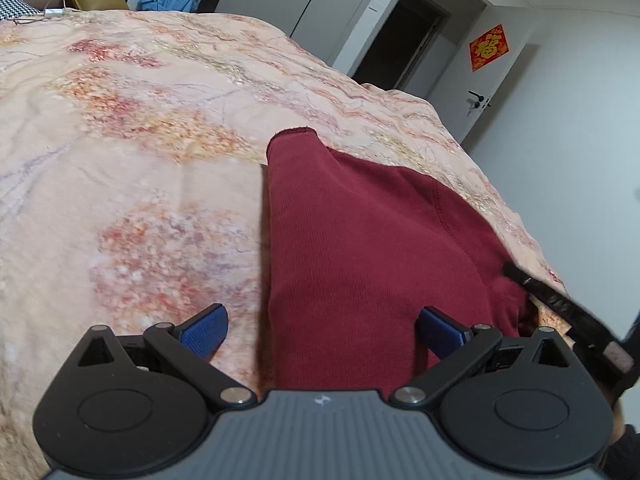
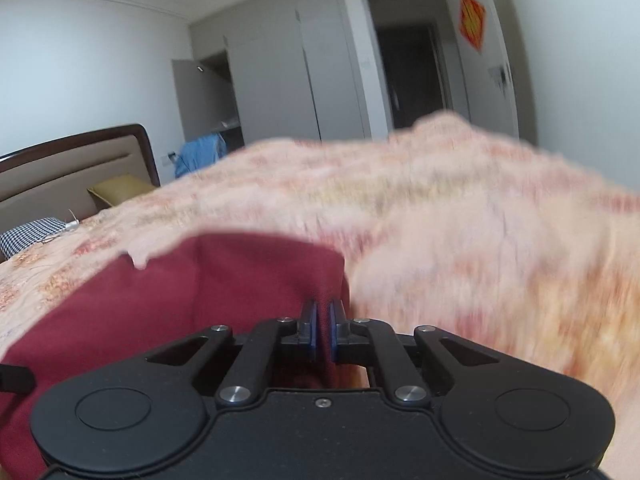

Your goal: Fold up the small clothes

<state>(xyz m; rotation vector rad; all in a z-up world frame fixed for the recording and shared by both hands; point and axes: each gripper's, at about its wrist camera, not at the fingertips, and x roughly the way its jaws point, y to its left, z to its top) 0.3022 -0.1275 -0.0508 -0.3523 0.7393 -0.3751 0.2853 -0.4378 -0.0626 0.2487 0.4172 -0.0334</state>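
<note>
The dark red garment (image 1: 372, 248) lies on the patterned bedspread (image 1: 132, 152), filling the lower centre and right of the left wrist view. Its long axis runs away from the camera, from the bottom of the frame up to a narrow hemmed end near the middle. The left gripper (image 1: 322, 330) sits at the garment's near end with its blue pads (image 1: 204, 330) spread wide: one is over bare bedspread just left of the cloth's straight left edge, the other is over the cloth itself, and neither presses on it.

In the right wrist view the garment (image 2: 224, 280) occupies the lower left, and the right gripper (image 2: 323, 336) is pinched together on a fold of its right edge, red fabric visible between the pads. The right hand therefore already has the cloth; the left seems nearest the free left edge, which it would need to close on.
</note>
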